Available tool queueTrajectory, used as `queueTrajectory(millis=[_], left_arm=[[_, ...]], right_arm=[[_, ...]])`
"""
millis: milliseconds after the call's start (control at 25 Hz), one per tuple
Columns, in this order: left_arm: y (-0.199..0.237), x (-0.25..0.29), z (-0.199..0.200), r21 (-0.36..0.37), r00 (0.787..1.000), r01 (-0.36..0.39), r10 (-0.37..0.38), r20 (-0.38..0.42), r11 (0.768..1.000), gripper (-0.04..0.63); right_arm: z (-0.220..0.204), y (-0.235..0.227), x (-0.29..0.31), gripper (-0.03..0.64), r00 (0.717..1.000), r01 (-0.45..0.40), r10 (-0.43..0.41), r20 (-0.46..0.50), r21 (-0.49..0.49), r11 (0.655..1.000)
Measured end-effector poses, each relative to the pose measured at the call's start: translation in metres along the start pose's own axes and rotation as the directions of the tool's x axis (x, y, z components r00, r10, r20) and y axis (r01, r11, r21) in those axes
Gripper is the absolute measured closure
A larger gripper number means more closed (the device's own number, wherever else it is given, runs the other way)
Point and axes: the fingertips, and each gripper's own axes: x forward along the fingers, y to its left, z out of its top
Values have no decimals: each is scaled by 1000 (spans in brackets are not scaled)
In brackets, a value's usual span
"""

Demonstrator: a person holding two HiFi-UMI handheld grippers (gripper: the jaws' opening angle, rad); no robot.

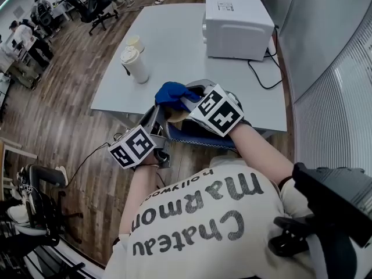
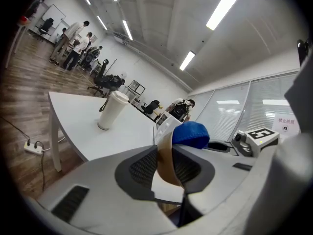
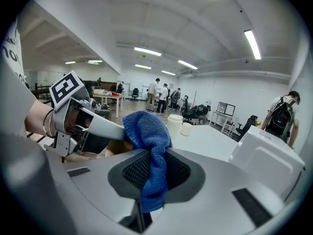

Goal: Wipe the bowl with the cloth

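Seemingly mid-wipe: left fingers (image 2: 142, 168) clamped on rim of brown bowl (image 2: 166, 165), right fingers (image 3: 139, 173) pinched on blue cloth (image 3: 149, 131), its bunched end just ahead of them against bowl, worktop (image 1: 174, 45) beyond; next, likely sweeping round inner wall, grips firm.

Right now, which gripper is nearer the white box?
Right. The right gripper, shut on the blue cloth, is in front of the white box; the left gripper, holding the bowl, sits farther back and left.

The cloth (image 1: 172, 92) sits at the bowl (image 2: 166, 163) rim, cups (image 1: 135, 65) behind on the table (image 1: 174, 34), box (image 1: 238, 22) at their right.
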Motion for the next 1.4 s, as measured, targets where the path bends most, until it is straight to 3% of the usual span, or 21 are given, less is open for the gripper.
queueTrajectory(millis=[120, 280, 480, 600, 720, 920, 1160, 1280, 1400], left_arm=[[0, -1, -3, -41, 1000, 1, -2, -15, 999, 503], [2, -9, 3, -137, 998, -26, 32, 46, 990, 503], [3, -9, 20, -131, 982, -84, 105, 159, 988, 525], [7, -7, 25, -142, 971, -114, 140, 192, 983, 525], [7, -1, 24, -178, 969, -106, 141, 202, 978, 526], [-1, 10, 17, -233, 978, -49, 94, 186, 971, 520], [-20, 27, 3, -225, 986, -52, 86, 145, 973, 518], [-25, 37, -6, -252, 985, -79, 115, 131, 964, 517], [-29, 43, -18, -301, 980, -101, 146, 132, 948, 515]], right_arm=[[4, 0, -3, 566, 1000, 9, -9, 13, 22, 1000], [20, 19, -9, 566, 997, -28, 17, 77, 146, 989], [42, 35, -10, 566, 973, -140, 63, 222, 350, 926], [45, 38, -8, 566, 960, -178, 67, 271, 411, 894], [40, 44, -1, 566, 956, -222, 113, 271, 418, 881], [25, 39, -1, 566, 969, -182, 94, 230, 400, 898], [6, 23, -16, 568, 969, -195, 103, 227, 433, 880], [-9, 20, -20, 568, 963, -245, 173, 204, 413, 877], [-30, 31, -27, 566, 953, -298, 269, 136, 284, 911]])
